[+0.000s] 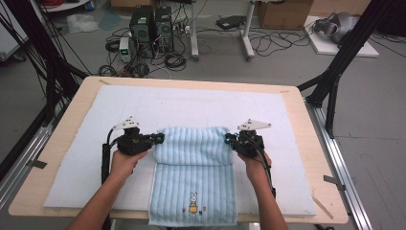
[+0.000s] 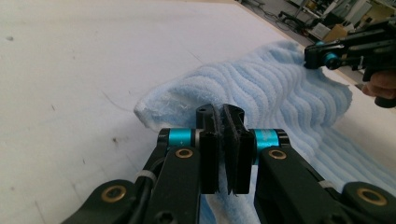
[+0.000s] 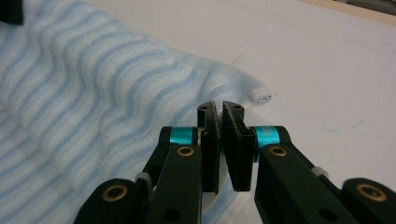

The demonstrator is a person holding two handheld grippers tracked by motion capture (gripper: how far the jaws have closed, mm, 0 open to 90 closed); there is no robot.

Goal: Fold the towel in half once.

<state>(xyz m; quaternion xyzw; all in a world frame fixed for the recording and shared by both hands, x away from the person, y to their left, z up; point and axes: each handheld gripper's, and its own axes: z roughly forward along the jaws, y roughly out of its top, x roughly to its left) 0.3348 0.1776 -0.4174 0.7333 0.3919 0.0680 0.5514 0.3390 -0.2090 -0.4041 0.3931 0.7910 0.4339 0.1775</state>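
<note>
Both grippers' fingers (image 2: 223, 122) pinch the blue towel's (image 1: 194, 163) edges.

High view: fixed above table (image 1: 62, 143), facing forward and down. Gripper views: mounted close behind each jaw pair, facing inward at low angle. Shared: blue towel (image 1: 194, 148) (image 2: 280, 88) (image 3: 70, 88).

One towel (image 1: 194, 165), two tongs: left (image 1: 159, 139), right (image 1: 229, 138); one white mat (image 1: 191, 103), one table (image 1: 306, 124).
</note>
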